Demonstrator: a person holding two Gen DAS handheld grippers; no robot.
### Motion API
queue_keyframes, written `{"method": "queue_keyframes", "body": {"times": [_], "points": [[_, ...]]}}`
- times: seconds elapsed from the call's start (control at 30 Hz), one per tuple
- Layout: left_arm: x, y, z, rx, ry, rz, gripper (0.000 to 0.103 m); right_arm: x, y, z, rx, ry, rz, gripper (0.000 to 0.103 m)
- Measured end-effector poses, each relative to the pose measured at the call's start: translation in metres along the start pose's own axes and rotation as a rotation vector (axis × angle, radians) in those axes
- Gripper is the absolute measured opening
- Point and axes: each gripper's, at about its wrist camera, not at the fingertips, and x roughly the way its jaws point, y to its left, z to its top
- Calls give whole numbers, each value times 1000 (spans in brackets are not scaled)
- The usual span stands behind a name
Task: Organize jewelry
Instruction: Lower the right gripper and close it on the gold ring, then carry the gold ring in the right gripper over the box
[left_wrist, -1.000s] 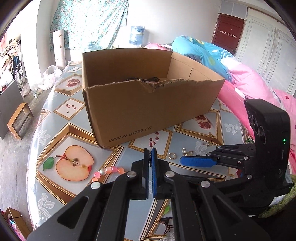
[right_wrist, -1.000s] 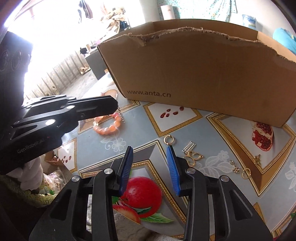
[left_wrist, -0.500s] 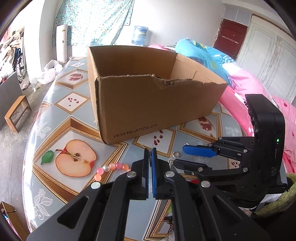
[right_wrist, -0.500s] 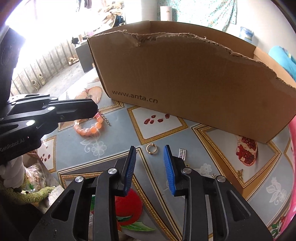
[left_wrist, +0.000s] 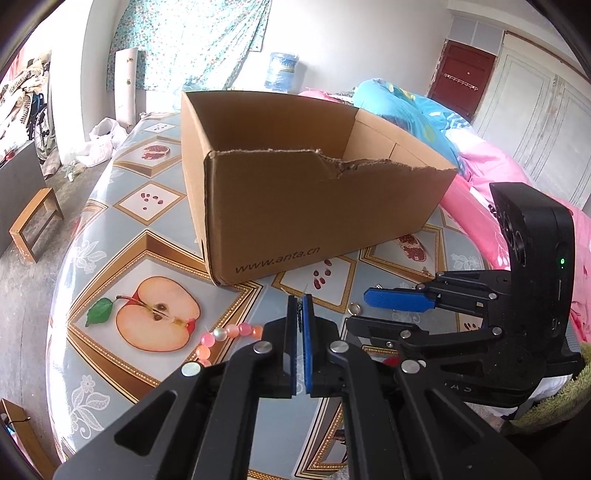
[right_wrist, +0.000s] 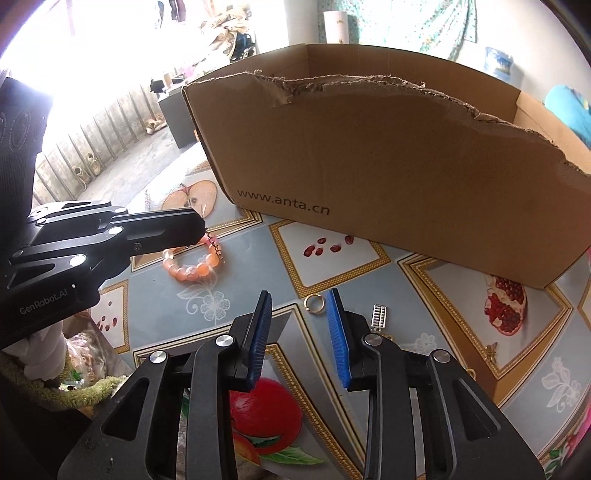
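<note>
Here the cardboard box (left_wrist: 317, 206) stands open-topped on the table (left_wrist: 110, 229), its torn front rim toward the cameras; from the left wrist view only bare inner walls show, and its floor is hidden, so I cannot tell what lies in it. The left gripper (left_wrist: 300, 306) has its fingers pressed together, a thin wire poking out at the tips; whether it really pinches something is hard to tell. The bead bracelet (right_wrist: 195, 264) lies on the table at about nine o'clock from the right gripper (right_wrist: 295, 310), just under the left gripper's tip. The right gripper's fingers are spread apart with nothing between them. A gold ring (right_wrist: 314, 303) lies on the table at twelve o'clock just beyond its tips, and a small silver ladder-shaped piece (right_wrist: 379, 316) sits at two o'clock, near the ring.
</note>
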Motion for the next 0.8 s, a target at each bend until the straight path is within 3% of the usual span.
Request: {"method": "queue_keyframes", "body": {"times": [0.17,0.37,0.6,0.8], "points": [[1,0,0,-6,4,6,2,7,-1,1,-48,27,-19,29],[3,0,1,-12,8,16,2,3,-8,0,6,40,113,29],[3,-1,1,-4,11,20,2,0,-4,-1,-60,8,45,28],[2,-3,2,5,7,26,2,11,-1,0,-152,15,10,15]]}}
